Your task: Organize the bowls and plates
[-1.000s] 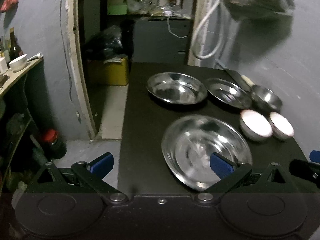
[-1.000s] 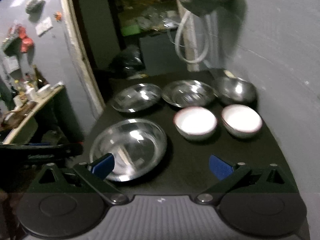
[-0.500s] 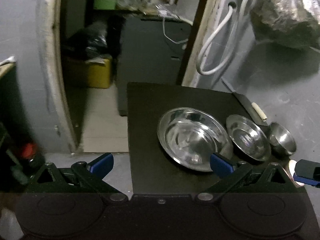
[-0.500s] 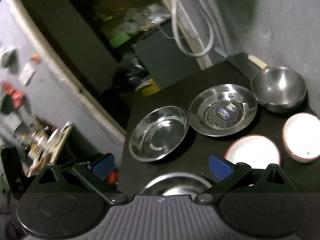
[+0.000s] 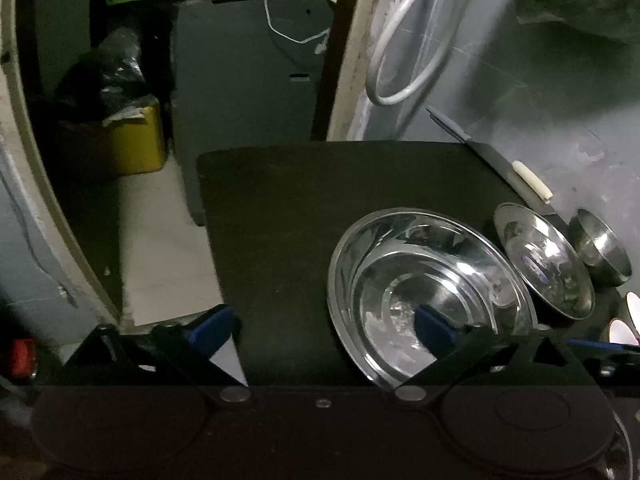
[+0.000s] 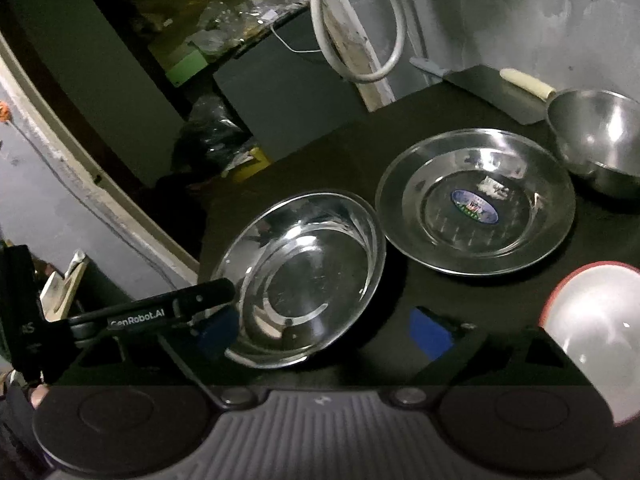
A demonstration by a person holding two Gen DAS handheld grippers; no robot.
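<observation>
Left wrist view: left hand-held gripper (image 5: 324, 330), jaws wide but closing, nothing gripped; its right blue pad (image 5: 434, 330) hangs over the hollow of a deep steel plate (image 5: 424, 280), while the left pad sits off the tabletop (image 5: 300, 200) edge. Beyond the right finger lie a flatter steel plate (image 5: 544, 268) and a small steel bowl (image 5: 600, 252).

Right wrist view: right hand-held gripper (image 6: 326, 330), likewise wide, closing and empty, with the deep plate's near rim between its fingers. A white bowl with a red rim (image 6: 596, 336) sits just right of it; the labelled plate and steel bowl lie further ahead.

Hazards, as judged: both grippers converge on one plate near the tabletop edge; polished, curved steel offers thin, slick rims, so a pad may skid, tipping or pushing it off. Glazed bowls could chip if knocked.
</observation>
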